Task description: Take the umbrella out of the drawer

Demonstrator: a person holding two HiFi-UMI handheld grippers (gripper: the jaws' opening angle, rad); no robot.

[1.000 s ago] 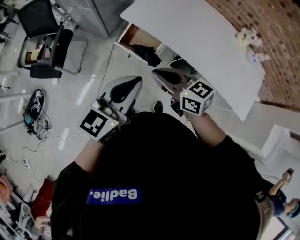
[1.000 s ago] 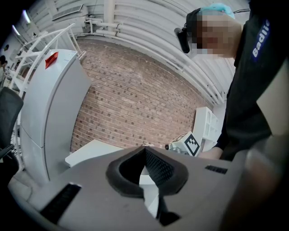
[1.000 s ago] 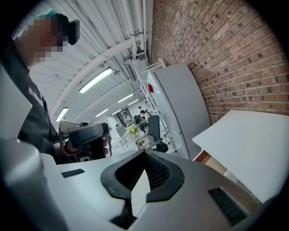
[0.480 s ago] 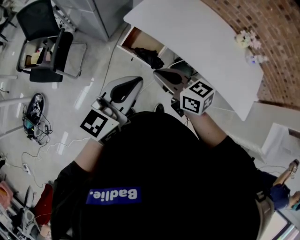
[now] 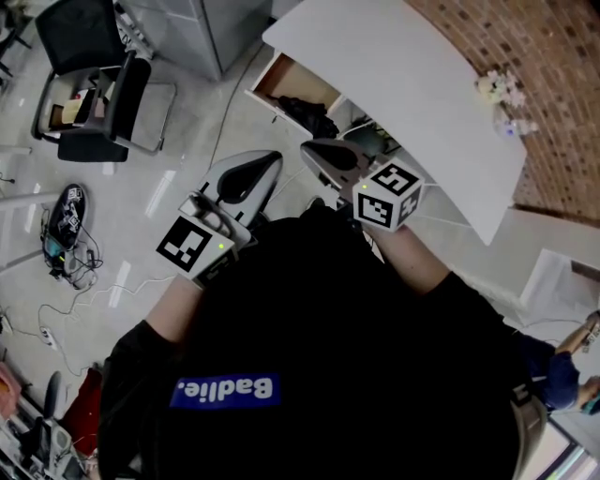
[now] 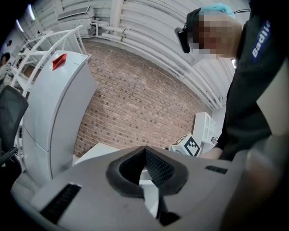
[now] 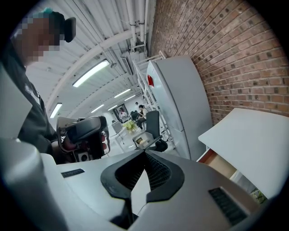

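Observation:
Under the white table (image 5: 412, 84) a wooden drawer (image 5: 286, 82) stands open, with a black bundle, apparently the umbrella (image 5: 307, 114), at its near end. My right gripper (image 5: 309, 148) is shut and empty, a short way in front of that bundle. My left gripper (image 5: 272, 157) hangs beside it over the floor, also shut with nothing between its jaws. In the right gripper view my right gripper (image 7: 144, 152) points past the drawer (image 7: 221, 164). In the left gripper view my left gripper (image 6: 144, 150) points level at the brick wall.
A black office chair (image 5: 94, 84) and a grey cabinet (image 5: 197, 28) stand at the left. Cables and a power strip (image 5: 66, 225) lie on the floor. Flowers (image 5: 497, 82) sit on the table by the brick wall (image 5: 534, 56). A tall white cabinet (image 6: 54, 113) rises at the left.
Both grippers and the person have drifted a little closer to the open drawer. The jaws of both stay shut and empty.

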